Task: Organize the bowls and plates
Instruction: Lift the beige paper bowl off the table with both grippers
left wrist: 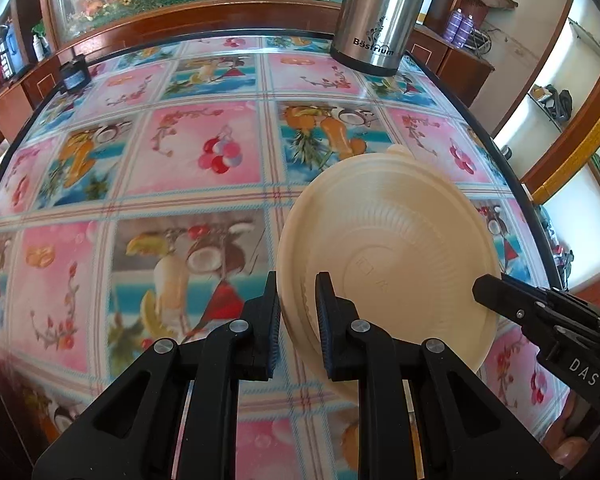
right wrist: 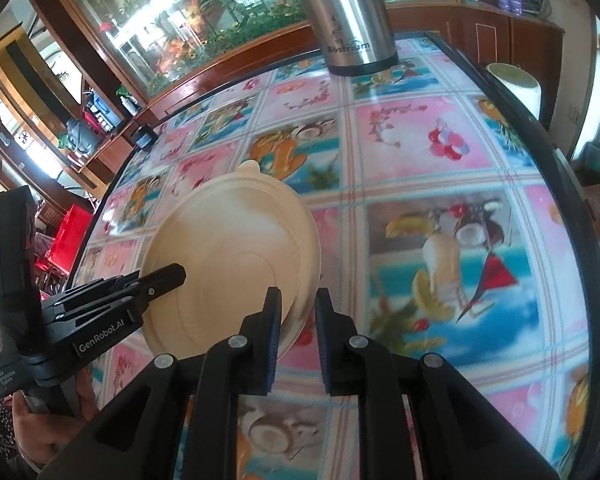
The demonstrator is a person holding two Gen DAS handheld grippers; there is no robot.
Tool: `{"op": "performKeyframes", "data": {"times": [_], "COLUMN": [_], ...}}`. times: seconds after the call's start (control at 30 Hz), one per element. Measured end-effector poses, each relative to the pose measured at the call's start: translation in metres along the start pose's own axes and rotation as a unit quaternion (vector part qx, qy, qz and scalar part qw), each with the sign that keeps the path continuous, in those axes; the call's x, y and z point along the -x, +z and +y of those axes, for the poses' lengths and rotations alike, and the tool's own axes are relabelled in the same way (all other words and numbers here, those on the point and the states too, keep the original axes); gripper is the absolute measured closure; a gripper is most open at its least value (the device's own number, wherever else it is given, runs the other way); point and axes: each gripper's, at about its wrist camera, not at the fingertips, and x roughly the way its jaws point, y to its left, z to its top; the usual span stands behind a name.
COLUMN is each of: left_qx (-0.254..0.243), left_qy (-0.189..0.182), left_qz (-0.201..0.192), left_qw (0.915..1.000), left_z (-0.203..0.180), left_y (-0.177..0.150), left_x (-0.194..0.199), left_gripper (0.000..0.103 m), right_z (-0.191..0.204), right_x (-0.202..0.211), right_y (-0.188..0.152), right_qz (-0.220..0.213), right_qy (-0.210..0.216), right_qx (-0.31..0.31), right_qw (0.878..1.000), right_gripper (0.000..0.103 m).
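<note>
A cream plastic bowl (left wrist: 388, 248) is held tilted above the patterned table, its ribbed underside facing the left wrist camera. My left gripper (left wrist: 298, 312) is shut on its near left rim. My right gripper (right wrist: 298, 320) is shut on the opposite rim; in the right wrist view the bowl (right wrist: 236, 248) sits left of centre. The right gripper's finger shows at the bowl's right edge in the left wrist view (left wrist: 496, 292). The left gripper shows at the bowl's left edge in the right wrist view (right wrist: 164, 278).
A steel thermos (left wrist: 374, 16) stands at the table's far edge. The table (left wrist: 204, 144) has a bright fruit-and-flower cloth under glass. A small dark jar (left wrist: 74, 74) sits at the far left corner. A white cylinder (right wrist: 514, 80) stands beyond the right edge.
</note>
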Motion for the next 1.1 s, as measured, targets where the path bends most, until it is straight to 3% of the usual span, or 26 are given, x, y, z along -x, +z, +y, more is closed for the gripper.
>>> {"op": "performKeyframes", "data": {"times": [1.1], "left_qx": [0.018], "left_qy": [0.020], "left_qz": [-0.039], "left_qw": [0.9988], "left_z": [0.047], "left_y": [-0.065], "left_x": [0.073], "left_gripper": [0.087], "right_z": [0.073], "right_x": [0.022], "right_y": [-0.045], "right_qz": [-0.007], "right_qy": [0.016], "right_qx": [0.043], "right_qw": [0.999], "right_gripper": [0.084]}}
